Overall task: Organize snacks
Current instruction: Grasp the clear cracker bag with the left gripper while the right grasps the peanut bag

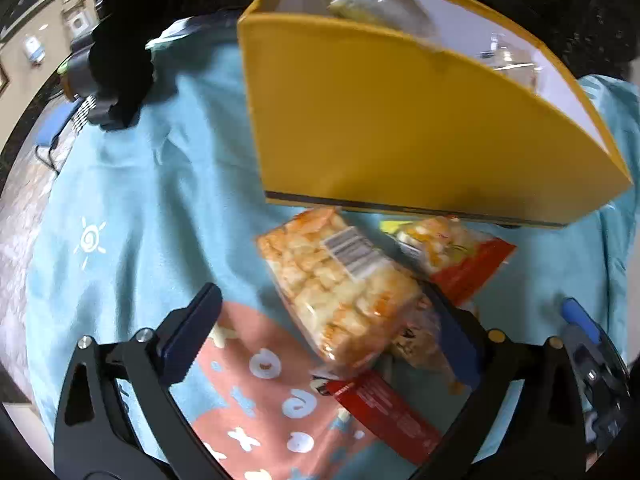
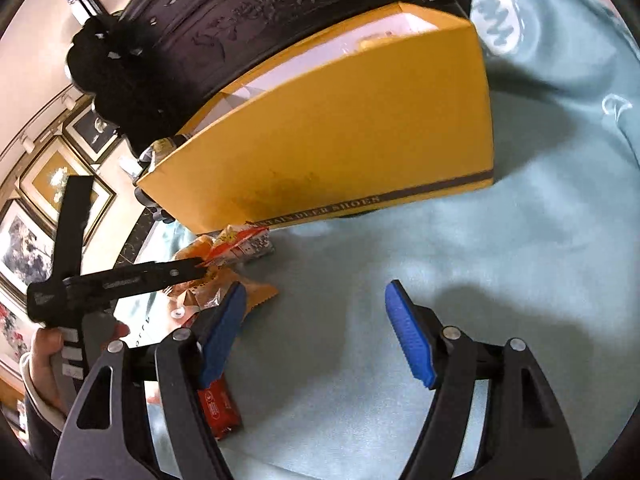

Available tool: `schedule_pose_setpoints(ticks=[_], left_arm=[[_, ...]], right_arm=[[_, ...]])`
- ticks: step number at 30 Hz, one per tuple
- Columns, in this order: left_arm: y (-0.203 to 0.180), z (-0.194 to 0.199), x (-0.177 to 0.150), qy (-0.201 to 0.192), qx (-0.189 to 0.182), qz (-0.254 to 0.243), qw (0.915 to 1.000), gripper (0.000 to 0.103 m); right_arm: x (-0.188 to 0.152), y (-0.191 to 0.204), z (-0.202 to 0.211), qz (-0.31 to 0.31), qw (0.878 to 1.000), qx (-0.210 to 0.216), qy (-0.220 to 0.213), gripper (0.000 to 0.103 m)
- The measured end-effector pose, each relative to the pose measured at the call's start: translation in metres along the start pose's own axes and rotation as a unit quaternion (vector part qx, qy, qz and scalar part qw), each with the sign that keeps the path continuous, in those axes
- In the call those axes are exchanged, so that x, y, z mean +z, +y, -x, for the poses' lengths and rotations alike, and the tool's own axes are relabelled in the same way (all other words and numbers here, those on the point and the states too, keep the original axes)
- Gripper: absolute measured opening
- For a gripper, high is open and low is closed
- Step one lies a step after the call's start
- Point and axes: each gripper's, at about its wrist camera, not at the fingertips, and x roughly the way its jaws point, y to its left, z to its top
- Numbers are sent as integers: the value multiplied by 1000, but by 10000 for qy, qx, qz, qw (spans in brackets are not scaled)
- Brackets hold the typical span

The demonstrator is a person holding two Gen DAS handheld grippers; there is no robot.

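Left hand-held gripper [image 1: 324, 336] spread wide, jaws released around a clear packet of orange-and-white puffed snacks [image 1: 340, 292] — right blue pad touching the packet's far side, left pad well apart from it, nothing pinched. Packet lying on the light-blue patterned cloth [image 1: 132, 200] over the counter, its barcode label facing up. At 1 o'clock of it, a second snack bag [image 1: 460, 256] with a red end, just beside it; at 6 o'clock, a red wrapper [image 1: 384, 412] tucked under the packet's near end. At 12 o'clock, touching neither, a yellow cardboard box [image 1: 400, 128] standing open — clear-wrapped items inside. Right hand-held gripper [image 2: 316, 332] likewise released, blue pads apart over bare cloth, holding nothing; yellow box at its 12 o'clock, snack pile at 10 o'clock.
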Motion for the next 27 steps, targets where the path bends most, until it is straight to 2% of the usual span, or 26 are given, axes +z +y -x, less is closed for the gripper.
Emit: schedule_pose_setpoints(ticks=[2, 4, 7, 9, 14, 16, 18, 20, 24, 27], left_arm=[[7, -2, -2, 99, -293, 161, 9994, 59], [16, 0, -5, 83, -364, 244, 9990, 54], [27, 6, -14, -34, -334, 168, 9993, 53], [34, 11, -22, -74, -472, 171, 9987, 53], [48, 17, -37, -292, -740, 117, 9968, 53], [47, 14, -39, -324, -824, 85, 9960, 53], [47, 11, -43, -423, -806, -29, 9958, 53], [46, 12, -49, -525, -767, -175, 9955, 53], [42, 11, -55, -621, -723, -407, 9946, 53], [40, 10, -55, -626, -702, -511, 9942, 54]], right_arm=[[-1, -1, -2, 15, 10000, -32, 21, 73], [-2, -2, -5, -1, 10000, -46, 75, 73], [-5, -1, -8, 53, 9998, -69, 153, 73], [-7, 7, -12, 228, 9995, -21, 227, 73], [-13, 48, -25, 1000, 9934, 135, 544, 73], [-13, 64, -36, 1415, 9873, 5, 725, 73], [-12, 76, -51, 1891, 9771, -367, 902, 73], [-11, 82, -65, 2182, 9685, -556, 1064, 73], [-7, 88, -84, 2383, 9623, -487, 1217, 73], [-4, 101, -98, 2667, 9553, -506, 1170, 73]])
